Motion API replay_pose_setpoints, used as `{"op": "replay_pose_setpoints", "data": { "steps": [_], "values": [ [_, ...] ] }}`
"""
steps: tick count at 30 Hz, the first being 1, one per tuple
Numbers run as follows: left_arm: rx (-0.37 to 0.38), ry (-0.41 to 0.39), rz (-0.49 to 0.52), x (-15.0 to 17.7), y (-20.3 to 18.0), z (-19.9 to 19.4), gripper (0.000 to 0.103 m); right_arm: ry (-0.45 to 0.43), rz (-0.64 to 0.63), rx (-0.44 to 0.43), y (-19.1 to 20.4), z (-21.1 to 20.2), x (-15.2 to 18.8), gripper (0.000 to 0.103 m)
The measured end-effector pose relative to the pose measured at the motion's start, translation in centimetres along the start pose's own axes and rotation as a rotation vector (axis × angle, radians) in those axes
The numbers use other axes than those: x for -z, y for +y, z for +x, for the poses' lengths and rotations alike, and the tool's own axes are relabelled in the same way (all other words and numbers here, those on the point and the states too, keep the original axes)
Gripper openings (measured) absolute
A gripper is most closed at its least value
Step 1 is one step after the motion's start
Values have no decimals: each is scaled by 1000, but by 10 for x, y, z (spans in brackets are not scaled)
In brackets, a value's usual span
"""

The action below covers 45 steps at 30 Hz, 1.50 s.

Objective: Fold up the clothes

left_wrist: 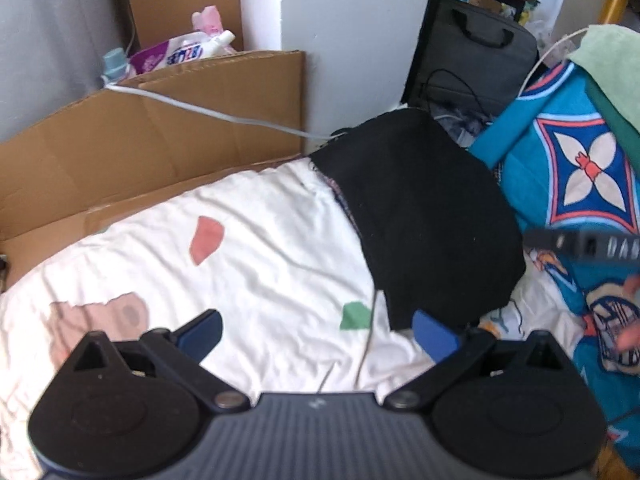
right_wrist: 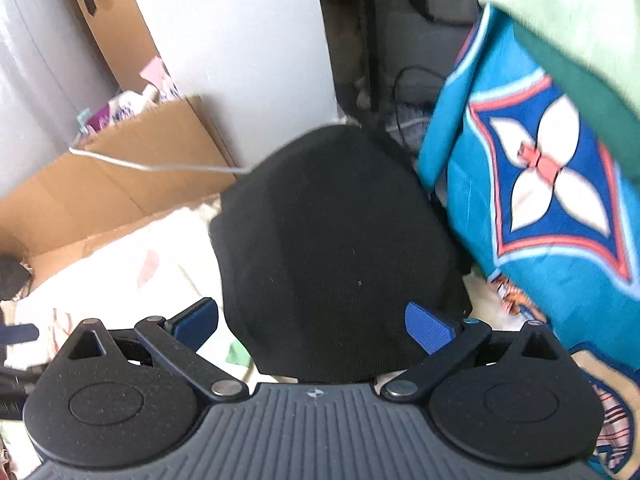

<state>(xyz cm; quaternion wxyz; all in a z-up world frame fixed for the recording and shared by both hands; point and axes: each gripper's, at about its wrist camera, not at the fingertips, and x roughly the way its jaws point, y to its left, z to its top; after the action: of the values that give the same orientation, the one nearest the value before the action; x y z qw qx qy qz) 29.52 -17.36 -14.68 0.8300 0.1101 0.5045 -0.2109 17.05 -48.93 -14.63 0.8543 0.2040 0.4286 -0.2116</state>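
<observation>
A black garment [left_wrist: 420, 216] lies folded flat on a white quilt [left_wrist: 256, 264] with pastel patches. In the left wrist view my left gripper [left_wrist: 318, 332] hovers open over the quilt, its right pad at the garment's near corner and nothing between the pads. The right wrist view shows the same black garment [right_wrist: 336, 248] straight ahead, and my right gripper [right_wrist: 312, 324] stands open above its near edge, holding nothing. A blurred dark piece of the right gripper [left_wrist: 584, 246] shows at the right edge of the left wrist view.
A blue patterned blanket [left_wrist: 580, 184] with a green cloth [left_wrist: 612, 64] on top piles up to the right. Cardboard box flaps [left_wrist: 132, 148] border the quilt on the left, crossed by a white cable [left_wrist: 208, 114]. A grey bag [left_wrist: 480, 60] stands behind, beside a white wall corner [left_wrist: 352, 40].
</observation>
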Motion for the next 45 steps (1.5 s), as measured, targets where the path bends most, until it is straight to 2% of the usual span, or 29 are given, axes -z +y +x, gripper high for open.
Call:
{"op": "replay_pose_setpoints", "data": {
  "steps": [8, 12, 17, 21, 25, 30, 34, 38, 45],
  "values": [
    [-57, 12, -73, -3, 19, -70, 103, 33, -37, 10, 22, -38, -22, 103],
    [-89, 12, -73, 1, 24, -101, 103, 53, -51, 18, 33, -56, -32, 103],
    [-60, -32, -163, 3, 43, -122, 103, 67, -46, 36, 48, -78, -41, 103],
    [-71, -25, -245, 4, 58, -136, 103, 69, -28, 43, 63, -101, -48, 103],
    [-94, -38, -291, -5, 69, -170, 103, 69, -16, 47, 82, -132, -55, 103],
    [-100, -61, -291, -6, 71, -220, 103, 68, -9, 0, 99, -176, -55, 103],
    [-160, -59, -295, 4, 67, -253, 103, 72, 3, -35, 104, -207, -52, 103],
    [-183, -55, -295, 14, 69, -288, 103, 52, -11, -34, 108, -236, -47, 103],
    [-238, -99, -333, 33, 88, -357, 103, 35, -51, -60, 115, -276, -33, 103]
  ]
}}
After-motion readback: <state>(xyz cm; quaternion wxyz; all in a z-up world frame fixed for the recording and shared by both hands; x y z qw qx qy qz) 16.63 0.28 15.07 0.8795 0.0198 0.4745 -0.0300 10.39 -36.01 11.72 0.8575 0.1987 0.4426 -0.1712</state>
